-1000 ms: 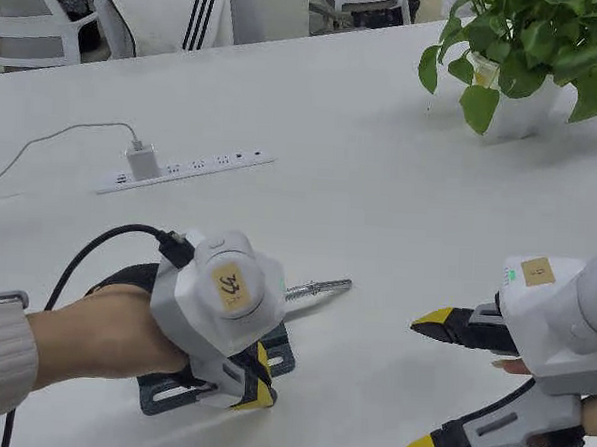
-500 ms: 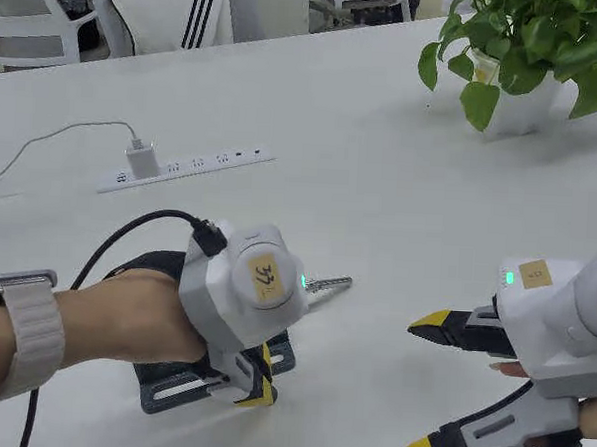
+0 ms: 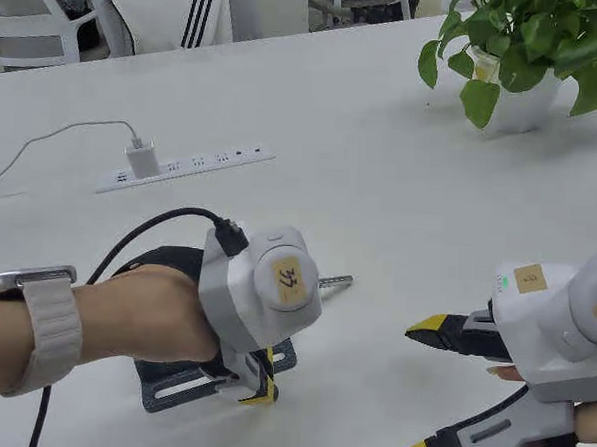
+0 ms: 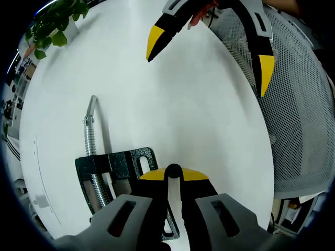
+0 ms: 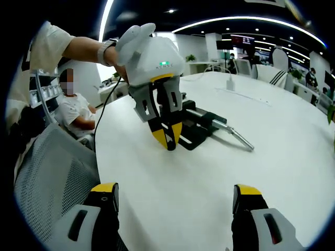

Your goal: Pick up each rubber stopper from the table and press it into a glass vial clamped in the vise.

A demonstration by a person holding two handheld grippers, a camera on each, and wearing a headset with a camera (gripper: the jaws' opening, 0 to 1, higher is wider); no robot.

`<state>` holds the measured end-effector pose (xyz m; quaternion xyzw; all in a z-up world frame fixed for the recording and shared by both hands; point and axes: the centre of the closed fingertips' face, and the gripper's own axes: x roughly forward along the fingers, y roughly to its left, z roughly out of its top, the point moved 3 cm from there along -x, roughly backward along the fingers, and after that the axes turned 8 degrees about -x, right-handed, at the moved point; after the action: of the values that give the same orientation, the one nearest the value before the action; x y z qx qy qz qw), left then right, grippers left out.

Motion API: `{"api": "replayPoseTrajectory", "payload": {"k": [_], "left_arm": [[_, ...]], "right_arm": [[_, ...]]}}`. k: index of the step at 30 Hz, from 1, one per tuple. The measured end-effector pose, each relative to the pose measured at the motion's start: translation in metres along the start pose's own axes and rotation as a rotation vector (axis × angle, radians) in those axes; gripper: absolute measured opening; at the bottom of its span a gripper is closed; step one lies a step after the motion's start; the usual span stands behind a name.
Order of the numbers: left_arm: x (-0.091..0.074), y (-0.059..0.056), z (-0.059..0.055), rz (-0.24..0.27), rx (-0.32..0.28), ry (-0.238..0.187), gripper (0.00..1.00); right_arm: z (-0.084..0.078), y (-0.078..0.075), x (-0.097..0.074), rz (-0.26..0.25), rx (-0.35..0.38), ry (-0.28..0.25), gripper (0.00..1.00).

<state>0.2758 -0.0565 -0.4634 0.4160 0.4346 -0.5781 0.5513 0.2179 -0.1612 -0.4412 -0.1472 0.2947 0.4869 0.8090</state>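
A dark green vise (image 3: 175, 385) lies on the white table, its screw handle (image 3: 333, 281) pointing right. My left gripper (image 3: 260, 387) points down at the vise's near right corner. In the left gripper view its yellow tips are shut on a small dark rubber stopper (image 4: 173, 170), just past the vise (image 4: 112, 167). In the right gripper view the left gripper (image 5: 168, 140) hangs over the vise (image 5: 198, 132). My right gripper (image 3: 413, 395) stands open to the right of the vise, with nothing between its fingers (image 5: 104, 189).
A white power strip (image 3: 186, 168) with a plugged charger lies at the back left. A potted plant (image 3: 518, 55) stands at the back right. A grey mesh chair (image 4: 293, 104) is by the table's near edge. A person (image 5: 73, 112) sits beyond it.
My left gripper has shifted slightly right over the vise and rolled a little. The right gripper has barely moved and stays open.
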Motion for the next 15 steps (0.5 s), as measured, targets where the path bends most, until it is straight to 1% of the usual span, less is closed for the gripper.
{"api": "replayPoseTrajectory", "payload": {"k": [3,5,7,8,9,10,11,13,15], "left_arm": [[-0.0002,0.0003,-0.0006,0.005,-0.014,-0.005,0.04],[-0.0003,0.0010,-0.0007,0.005,-0.045,-0.014,0.04],[-0.0010,0.0019,-0.0015,0.002,-0.059,-0.026,0.04],[-0.0008,0.0017,-0.0015,0.000,-0.093,-0.036,0.04],[-0.0010,0.0022,-0.0018,0.004,-0.112,-0.048,0.04],[-0.0014,0.0023,-0.0023,0.008,-0.109,-0.055,0.04],[-0.0018,0.0020,-0.0029,0.015,-0.119,-0.073,0.04],[-0.0024,0.0011,-0.0036,0.022,-0.145,-0.099,0.04],[-0.0028,0.0015,-0.0042,0.027,-0.185,-0.134,0.04]], "right_arm": [[0.0007,0.0021,0.0022,0.007,0.002,-0.001,0.88],[0.0012,0.0031,0.0032,0.009,0.003,-0.002,0.87],[0.0015,0.0042,0.0043,0.010,0.003,-0.001,0.87],[0.0016,0.0046,0.0045,0.011,0.003,0.000,0.87],[0.0021,0.0055,0.0046,0.011,0.003,-0.001,0.87],[0.0024,0.0060,0.0047,0.012,0.002,-0.001,0.87],[0.0024,0.0061,0.0047,0.013,0.003,-0.001,0.87],[0.0024,0.0071,0.0045,0.015,0.002,0.001,0.87],[0.0023,0.0081,0.0041,0.018,0.001,0.004,0.87]]}}
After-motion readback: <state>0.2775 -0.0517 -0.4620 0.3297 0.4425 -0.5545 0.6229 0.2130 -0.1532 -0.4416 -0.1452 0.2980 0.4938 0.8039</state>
